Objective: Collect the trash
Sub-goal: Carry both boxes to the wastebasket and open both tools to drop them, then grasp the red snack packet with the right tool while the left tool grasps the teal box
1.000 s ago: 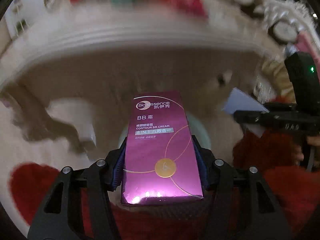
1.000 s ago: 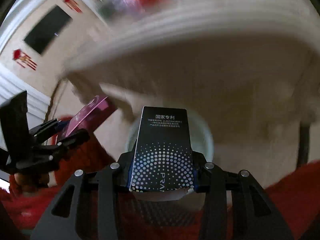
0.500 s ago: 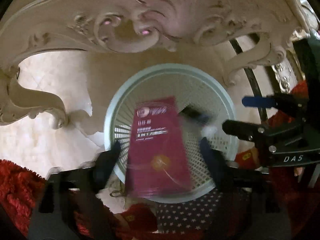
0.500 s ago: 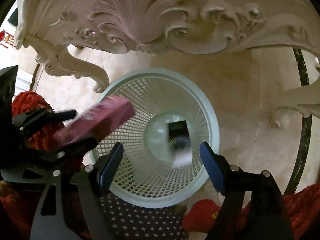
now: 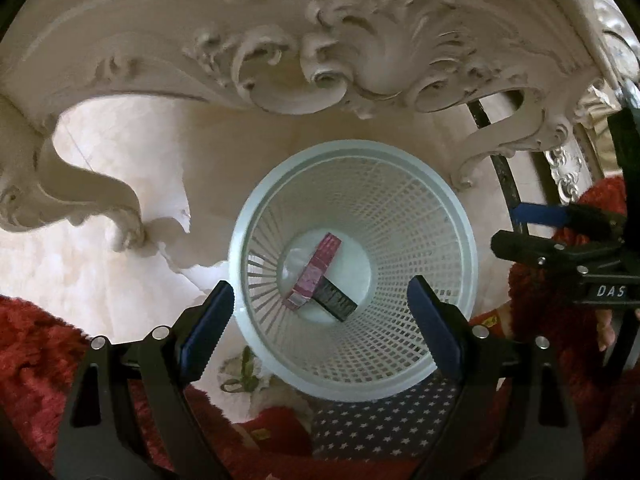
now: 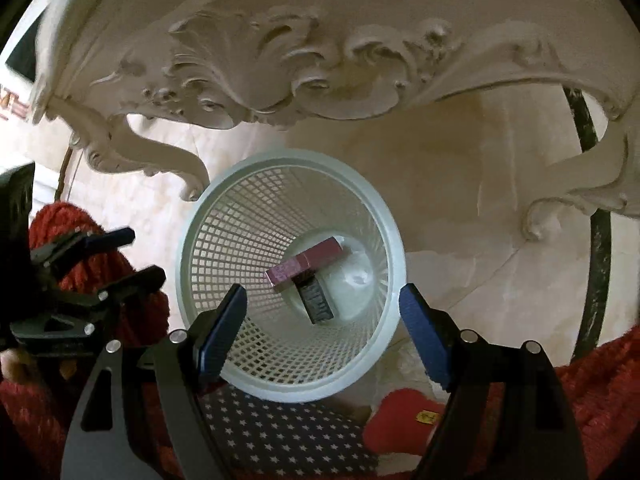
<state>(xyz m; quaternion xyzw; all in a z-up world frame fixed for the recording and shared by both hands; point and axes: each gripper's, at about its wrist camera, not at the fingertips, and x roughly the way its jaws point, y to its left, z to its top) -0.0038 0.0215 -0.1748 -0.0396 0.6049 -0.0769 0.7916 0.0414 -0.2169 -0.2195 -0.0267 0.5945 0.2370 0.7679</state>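
Where the views ran from left to right, we logged first the left gripper (image 5: 320, 312), its jaws spread wide and empty, poised above the white mesh basket (image 5: 448, 216); nothing lay between the blue pads. Item two, the basket itself, stood on the pale marble floor (image 5: 80, 280) beneath the carved apron of a cream table (image 5: 320, 48), just in front of a scrolled leg. Item three, a magenta carton (image 5: 316, 272), rested at the basket's bottom, tilted across item four, a dark carton (image 5: 334, 300), the two touching. Item five, the right gripper (image 6: 322, 332), likewise hung released over the same basket, jaws apart with nothing in them; it also appeared at the right edge of the left view. We noted red fleecy sleeves (image 6: 600, 380) and a star-patterned cloth (image 6: 280, 432) at the lower margins. We judged both cartons delivered, so this portion of the collecting counted as done; whether further trash remained elsewhere we could not tell, since no table top or other litter showed in either view.
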